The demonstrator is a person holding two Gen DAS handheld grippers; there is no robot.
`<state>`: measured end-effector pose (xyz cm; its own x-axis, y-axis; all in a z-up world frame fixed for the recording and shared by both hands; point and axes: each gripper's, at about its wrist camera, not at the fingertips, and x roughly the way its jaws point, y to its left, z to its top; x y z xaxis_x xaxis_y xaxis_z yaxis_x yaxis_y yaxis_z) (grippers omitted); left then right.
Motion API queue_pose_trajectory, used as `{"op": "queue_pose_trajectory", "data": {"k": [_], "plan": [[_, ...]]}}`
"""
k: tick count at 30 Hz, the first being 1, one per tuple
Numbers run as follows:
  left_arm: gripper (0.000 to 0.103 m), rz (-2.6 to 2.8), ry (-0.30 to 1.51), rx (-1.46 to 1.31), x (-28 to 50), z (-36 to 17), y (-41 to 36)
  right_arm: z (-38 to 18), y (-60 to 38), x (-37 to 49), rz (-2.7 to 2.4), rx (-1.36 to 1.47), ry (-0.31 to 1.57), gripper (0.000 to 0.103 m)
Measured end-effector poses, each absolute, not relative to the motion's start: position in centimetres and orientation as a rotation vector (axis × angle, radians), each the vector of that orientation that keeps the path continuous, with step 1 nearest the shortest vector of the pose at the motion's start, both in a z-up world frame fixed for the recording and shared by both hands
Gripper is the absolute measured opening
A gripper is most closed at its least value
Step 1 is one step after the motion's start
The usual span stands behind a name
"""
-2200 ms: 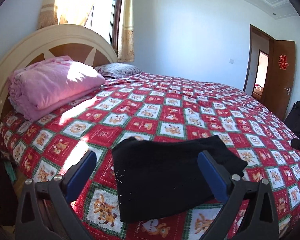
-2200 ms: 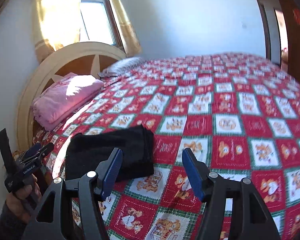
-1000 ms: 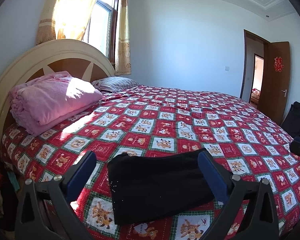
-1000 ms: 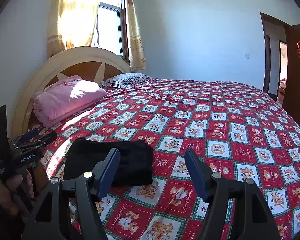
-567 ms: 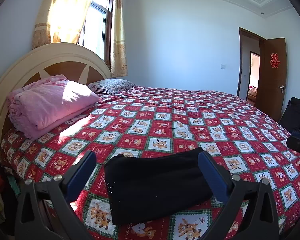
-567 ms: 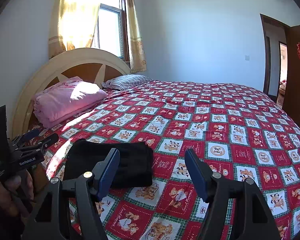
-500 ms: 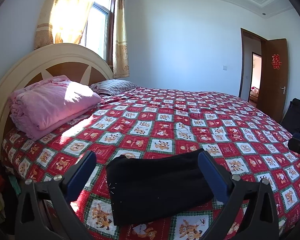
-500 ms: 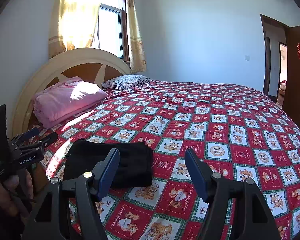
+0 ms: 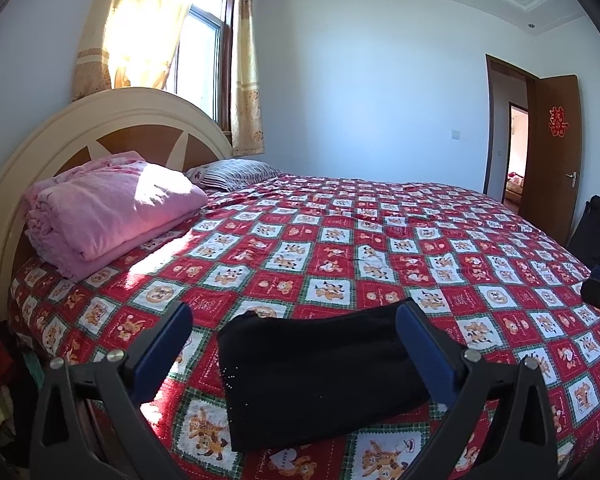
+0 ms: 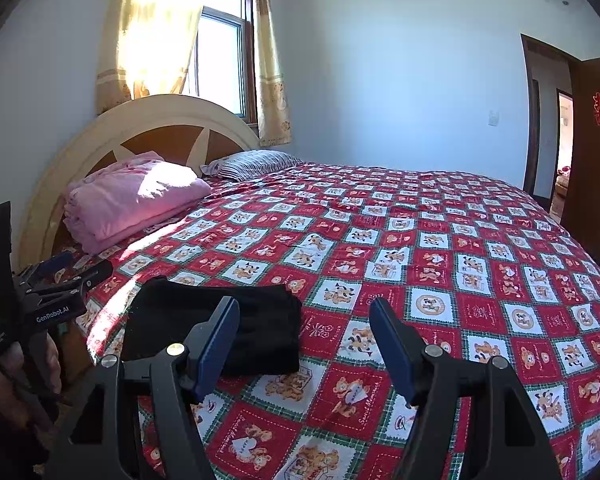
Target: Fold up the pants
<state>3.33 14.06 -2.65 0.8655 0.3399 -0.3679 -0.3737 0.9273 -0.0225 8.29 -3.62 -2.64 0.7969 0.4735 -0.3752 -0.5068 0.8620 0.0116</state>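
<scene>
The black pants [image 9: 320, 372] lie folded into a flat rectangle on the red patterned bedspread [image 9: 340, 248], near the bed's front corner. My left gripper [image 9: 294, 322] hovers above and in front of them, jaws wide open, nothing between the blue pads. In the right wrist view the folded pants [image 10: 216, 328] sit at lower left, and my right gripper [image 10: 304, 312] is open over bare bedspread [image 10: 420, 260] just right of them. The left gripper [image 10: 56, 276] shows there at the left edge, held by a hand [image 10: 4, 372].
A folded pink blanket [image 9: 108, 212] and a striped pillow [image 9: 236, 172] rest by the rounded headboard [image 9: 112, 120]. A brown door [image 9: 556, 152] stands open at the right, with a black bag [image 9: 596, 232] beside the bed. Clothes are piled at the lower left [image 9: 0, 376].
Both grippers have pulled back and lifted away from the pants since the oldest frames, so the views are more level. Over the last second nothing has visibly moved.
</scene>
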Motion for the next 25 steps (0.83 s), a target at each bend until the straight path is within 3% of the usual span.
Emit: {"op": "queue_pose_trajectory", "data": {"k": [25], "plan": [[0.103,0.34,0.371,-0.087,3.6,-3.2,13.7,-3.8,-2.5,8.3,0.515,-0.145,0.396,0.069]]}}
